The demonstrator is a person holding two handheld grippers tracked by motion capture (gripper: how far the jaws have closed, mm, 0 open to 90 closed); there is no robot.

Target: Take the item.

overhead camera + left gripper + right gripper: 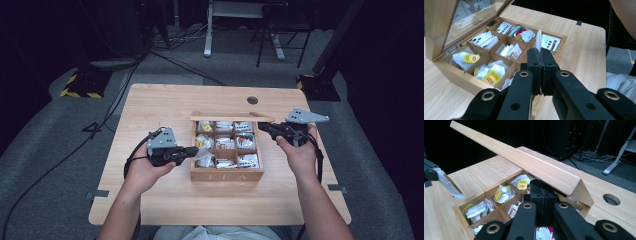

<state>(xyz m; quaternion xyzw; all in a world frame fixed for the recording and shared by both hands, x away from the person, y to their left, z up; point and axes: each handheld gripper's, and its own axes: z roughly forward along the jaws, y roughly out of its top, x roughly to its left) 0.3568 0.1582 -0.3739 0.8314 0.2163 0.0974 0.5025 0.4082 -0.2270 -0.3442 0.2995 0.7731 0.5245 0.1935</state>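
Dark room with grey carpet, and a light wooden table [165,107] with a round cable hole [252,100] near its far edge. Sitting mid-table is a wooden tea box [226,174] with nine compartments full of sachets, lid [529,163] swung up at the far side.

The left gripper [192,150] is at the box's left wall, jaws pinched together on a white tea sachet [538,40] that stands upright between the tips, lifted just above the box's near-left compartments. You can see it from the right gripper view too, at the far left of that shot [447,183].

The right gripper [262,127] is at the box's far right corner. Its jaws look pressed together right under the edge of the raised lid, touching or almost touching it, can't really tell which.

Yellow-tagged tea bags [472,58] fill the left-hand compartments, a green and red packet [522,32] sits on the right side. Cables [165,55] trail over the floor beyond the table, plus a desk frame [220,30] and a chair [280,30] further back.
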